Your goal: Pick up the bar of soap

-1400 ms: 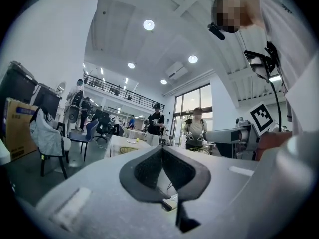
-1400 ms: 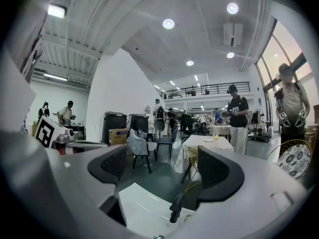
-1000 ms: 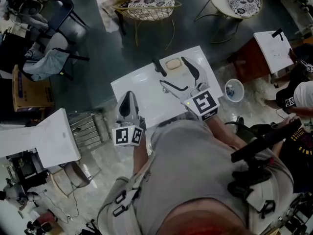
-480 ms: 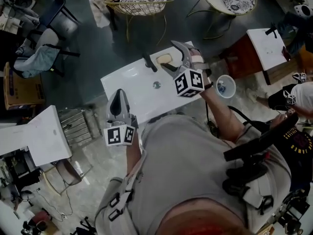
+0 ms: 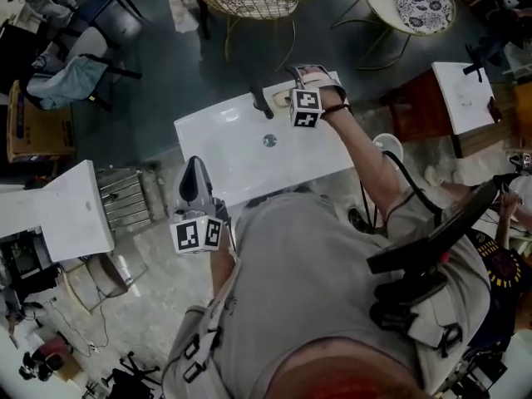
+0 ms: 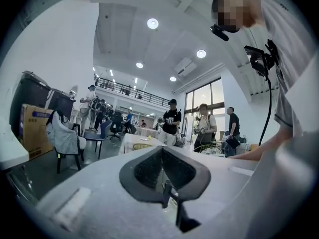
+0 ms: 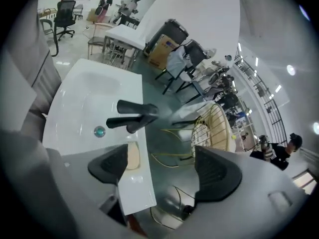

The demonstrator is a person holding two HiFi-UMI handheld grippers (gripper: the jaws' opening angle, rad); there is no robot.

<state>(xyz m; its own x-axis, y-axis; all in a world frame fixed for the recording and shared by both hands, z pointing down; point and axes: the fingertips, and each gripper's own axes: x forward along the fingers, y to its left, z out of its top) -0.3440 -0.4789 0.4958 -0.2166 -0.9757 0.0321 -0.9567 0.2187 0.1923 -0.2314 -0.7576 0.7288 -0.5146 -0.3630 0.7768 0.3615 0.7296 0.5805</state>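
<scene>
Slippage was judged likely, the pale oval soap bar [image 7: 133, 157] beside the black metal faucet [image 7: 133, 116] being lined up off-centre in the spread right gripper [image 7: 164, 166], the left gripper [image 6: 162, 156] pressed together.

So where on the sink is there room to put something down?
Bare: the sink rim left of the faucet, and the basin around the drain. Crowded: the back edge right of the faucet, where the bar of soap lies by the open right gripper.

Workshop hall w/ desks [image 5: 50, 214], chairs [image 5: 421, 0].
</scene>
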